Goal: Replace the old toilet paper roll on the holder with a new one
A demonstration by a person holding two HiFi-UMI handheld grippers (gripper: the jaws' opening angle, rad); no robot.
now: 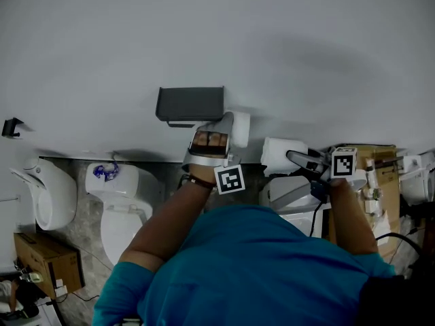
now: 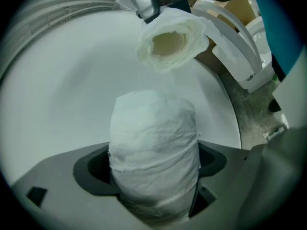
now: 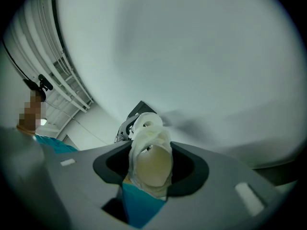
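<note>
No word, number or brand is legible. The left cube (image 1: 230, 179) and right cube (image 1: 344, 162) bear only black-and-white square patterns; the blue mark (image 1: 106, 172) on the toilet cistern (image 1: 126, 184), left, is unreadable.

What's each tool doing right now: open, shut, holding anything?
Left tool: closed on a full toilet paper roll.
Right tool: closed on a nearly empty toilet paper roll.

head view looks steeply down the wall (image 1: 272, 46). left gripper view sits right behind the full roll (image 2: 153, 147), right gripper view behind the squashed roll (image 3: 151, 166); each sees both.
</note>
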